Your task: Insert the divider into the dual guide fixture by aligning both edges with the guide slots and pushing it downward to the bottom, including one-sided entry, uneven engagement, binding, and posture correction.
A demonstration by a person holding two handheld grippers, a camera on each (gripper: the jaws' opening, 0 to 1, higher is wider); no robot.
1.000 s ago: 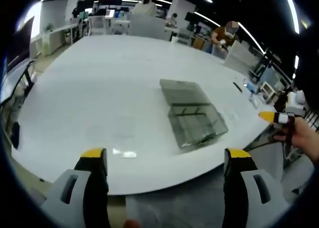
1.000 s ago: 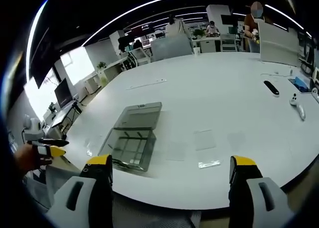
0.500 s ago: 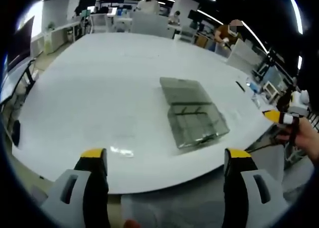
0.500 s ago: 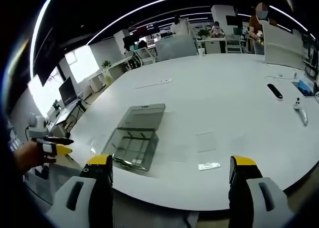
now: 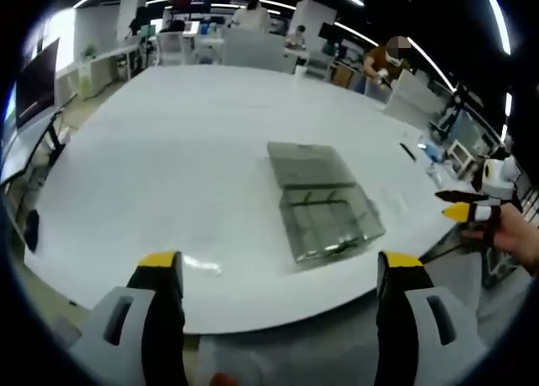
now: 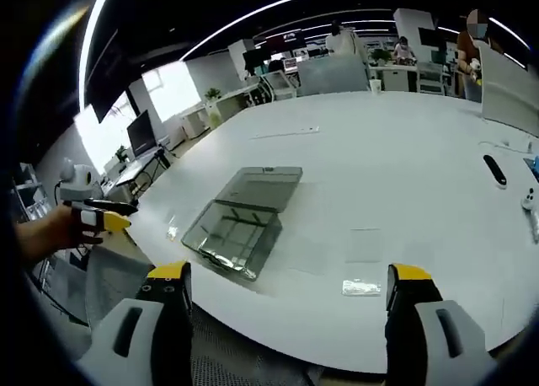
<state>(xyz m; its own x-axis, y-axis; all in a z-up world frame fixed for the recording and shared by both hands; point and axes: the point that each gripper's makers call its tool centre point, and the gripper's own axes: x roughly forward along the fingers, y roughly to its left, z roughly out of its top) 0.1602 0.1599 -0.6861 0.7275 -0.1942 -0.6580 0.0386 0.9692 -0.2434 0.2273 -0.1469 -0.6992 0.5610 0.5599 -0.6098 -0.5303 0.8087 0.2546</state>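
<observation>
A clear plastic fixture [image 5: 324, 205] with its lid folded back lies on the white table [image 5: 168, 150]; inner guide walls show through it. It appears again in the right gripper view as the fixture [image 6: 244, 222]. A faint clear flat sheet [image 6: 364, 244], which looks like the divider, lies on the table to its right. My left gripper [image 5: 280, 264] hangs open before the table's near edge, holding nothing. My right gripper [image 6: 289, 274] is open too, short of the table edge. Each gripper shows at the side of the other's view, held in a hand: right gripper [image 5: 467, 211], left gripper [image 6: 101, 220].
A small clear packet [image 6: 362, 287] lies near the table edge, and another clear scrap [image 5: 202, 266] sits near my left jaw. A black remote [image 6: 494, 168] lies far right. Desks, screens and people stand beyond the table.
Both views have shifted slightly with the hands; the right gripper view now looks more to the left. The fixture and sheet lie where they were. Both grippers stay open.
</observation>
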